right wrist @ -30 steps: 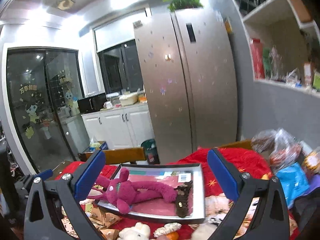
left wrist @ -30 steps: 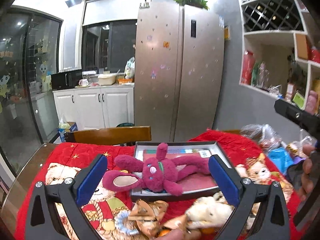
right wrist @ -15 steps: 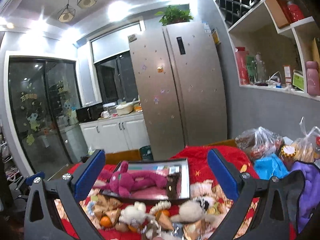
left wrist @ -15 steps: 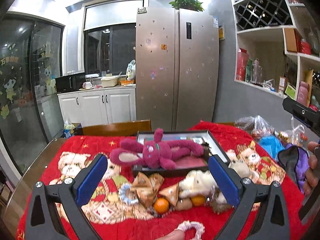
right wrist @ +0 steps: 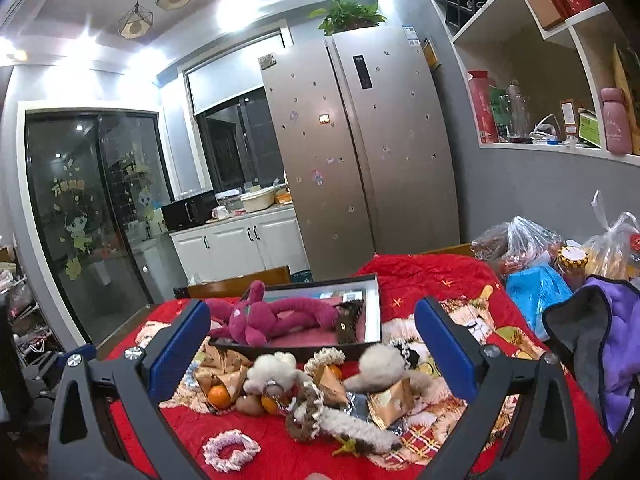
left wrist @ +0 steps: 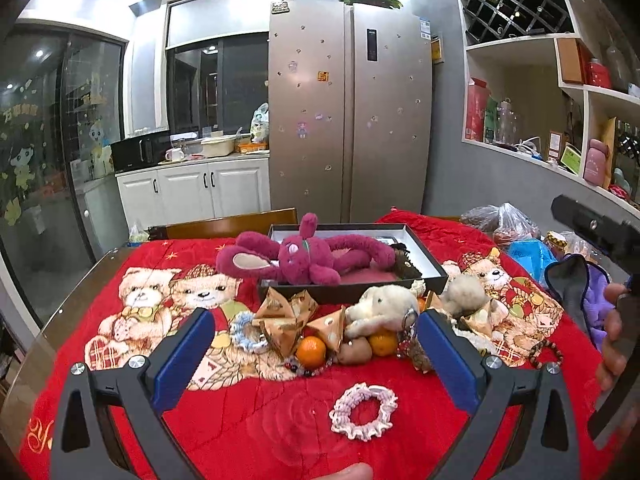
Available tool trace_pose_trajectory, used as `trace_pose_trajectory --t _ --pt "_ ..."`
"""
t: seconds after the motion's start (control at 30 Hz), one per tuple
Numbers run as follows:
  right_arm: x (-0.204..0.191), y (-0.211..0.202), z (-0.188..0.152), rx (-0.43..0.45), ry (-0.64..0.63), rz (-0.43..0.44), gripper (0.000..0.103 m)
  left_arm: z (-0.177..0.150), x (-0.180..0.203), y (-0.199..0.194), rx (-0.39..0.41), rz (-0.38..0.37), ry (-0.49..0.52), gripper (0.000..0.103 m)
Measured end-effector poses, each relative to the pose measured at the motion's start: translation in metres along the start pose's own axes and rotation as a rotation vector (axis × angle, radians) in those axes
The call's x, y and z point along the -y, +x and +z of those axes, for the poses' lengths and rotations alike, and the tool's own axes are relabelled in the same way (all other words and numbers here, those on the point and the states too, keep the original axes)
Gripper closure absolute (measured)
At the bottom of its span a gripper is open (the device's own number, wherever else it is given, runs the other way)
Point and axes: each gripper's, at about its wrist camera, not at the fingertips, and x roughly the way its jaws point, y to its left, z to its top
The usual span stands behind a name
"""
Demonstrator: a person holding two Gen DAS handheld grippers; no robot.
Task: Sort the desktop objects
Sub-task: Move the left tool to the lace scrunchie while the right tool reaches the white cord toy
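Note:
A magenta plush rabbit (left wrist: 304,256) lies in a dark shallow box (left wrist: 436,270) at the far middle of the red bear-print cloth; the rabbit also shows in the right wrist view (right wrist: 256,318). In front of the box is a heap: white plush toys (left wrist: 384,306), oranges (left wrist: 311,351), gold paper packets (left wrist: 284,316), a blue-white scrunchie (left wrist: 246,330). A pink-white scrunchie (left wrist: 363,410) lies alone nearer me, also in the right wrist view (right wrist: 230,450). My left gripper (left wrist: 314,344) is open and empty, held back from the heap. My right gripper (right wrist: 312,338) is open and empty, above the heap.
Plastic bags, a blue pouch (right wrist: 536,296) and a purple garment (right wrist: 616,336) crowd the table's right side. A wooden chair back (left wrist: 230,224) stands behind the table. A fridge and white cabinets are beyond. The glass table edge (left wrist: 52,332) shows at left.
Both grippers have pulled back and up from the box. The heap of toys and the pink-white scrunchie have come into view. Both stay open and empty.

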Motion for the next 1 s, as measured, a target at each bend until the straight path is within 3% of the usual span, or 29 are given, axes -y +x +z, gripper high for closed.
trace_pose_trajectory --t 0.43,0.63,1.0 --pt "0.016 0.038 -0.049 -0.13 0.039 0.047 0.0 -0.038 0.01 0.036 -0.096 -0.024 0.023 0.0" --pt "0.011 0.05 -0.078 -0.178 -0.019 0.099 0.0 -0.056 0.009 0.06 -0.155 -0.038 0.017 0.0" --pt "0.006 0.08 -0.108 -0.247 -0.016 0.227 0.0 -0.082 0.003 0.094 -0.274 -0.033 0.041 0.0"
